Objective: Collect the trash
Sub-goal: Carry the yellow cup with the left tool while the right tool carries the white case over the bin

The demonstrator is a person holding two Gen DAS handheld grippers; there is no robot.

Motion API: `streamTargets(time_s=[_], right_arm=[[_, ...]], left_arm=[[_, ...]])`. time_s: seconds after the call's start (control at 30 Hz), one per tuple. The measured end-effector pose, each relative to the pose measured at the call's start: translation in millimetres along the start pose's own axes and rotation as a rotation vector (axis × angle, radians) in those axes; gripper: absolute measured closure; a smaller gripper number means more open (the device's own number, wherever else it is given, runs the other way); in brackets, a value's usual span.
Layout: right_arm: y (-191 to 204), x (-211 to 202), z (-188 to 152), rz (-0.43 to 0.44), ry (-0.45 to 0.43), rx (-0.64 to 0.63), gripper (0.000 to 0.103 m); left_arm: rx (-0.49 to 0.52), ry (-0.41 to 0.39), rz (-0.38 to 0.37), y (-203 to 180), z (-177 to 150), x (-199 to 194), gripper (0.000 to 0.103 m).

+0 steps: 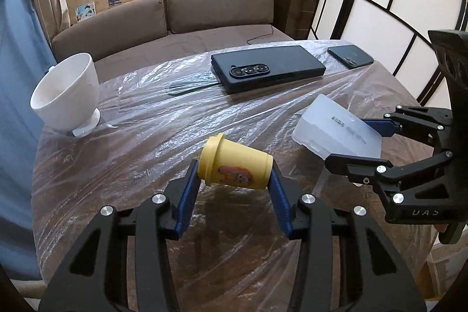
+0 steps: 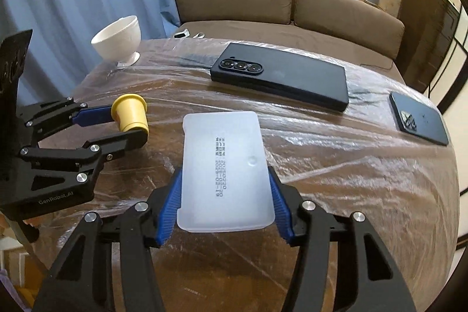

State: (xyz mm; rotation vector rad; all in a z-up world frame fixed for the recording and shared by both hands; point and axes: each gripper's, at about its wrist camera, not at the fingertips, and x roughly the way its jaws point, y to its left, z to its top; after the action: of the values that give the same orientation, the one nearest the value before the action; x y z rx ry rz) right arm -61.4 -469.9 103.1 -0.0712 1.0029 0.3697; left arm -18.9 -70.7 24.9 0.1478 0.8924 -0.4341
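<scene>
The left gripper point(image 1: 235, 174) has its blue pads pinching a small yellow cup point(image 1: 234, 164), which lies sideways between them in the lower middle of the left wrist view, the lid end against one pad and the base against the other. The right gripper point(image 2: 225, 195) holds a frosted white plastic box point(image 2: 223, 168) by its two long sides, in the middle of the right wrist view; its jaws look settled on the box. Both pieces seem to be just off the table point(image 1: 117, 151), which is covered with wrinkled clear film. To do this step well, I think both hands should rise straight before they travel, so the film is not dragged. The cup is gripped end to end and may pivot, so slow moves are safer. The dark phone point(image 1: 267, 67), the second phone point(image 1: 349, 56) and the white bowl point(image 1: 65, 95) in the upper part of the frame should stay untouched.
</scene>
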Motion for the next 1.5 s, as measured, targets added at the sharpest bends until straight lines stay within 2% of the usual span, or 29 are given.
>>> streamTargets(time_s=[0.43,0.97,1.5], right_arm=[[-4,-24,-23,0.000,0.001,0.059,0.049],[3,-48,-62,0.032,0.036,0.097,0.049],[9,-78,-95,0.045,0.037,0.127,0.049]], left_arm=[[-0.015,0.001,0.006,-14,-12,-19,0.056],[-0.062,0.020,-0.004,-32,-46,-44,0.056],[-0.059,0.036,-0.016,-56,-76,-67,0.056]])
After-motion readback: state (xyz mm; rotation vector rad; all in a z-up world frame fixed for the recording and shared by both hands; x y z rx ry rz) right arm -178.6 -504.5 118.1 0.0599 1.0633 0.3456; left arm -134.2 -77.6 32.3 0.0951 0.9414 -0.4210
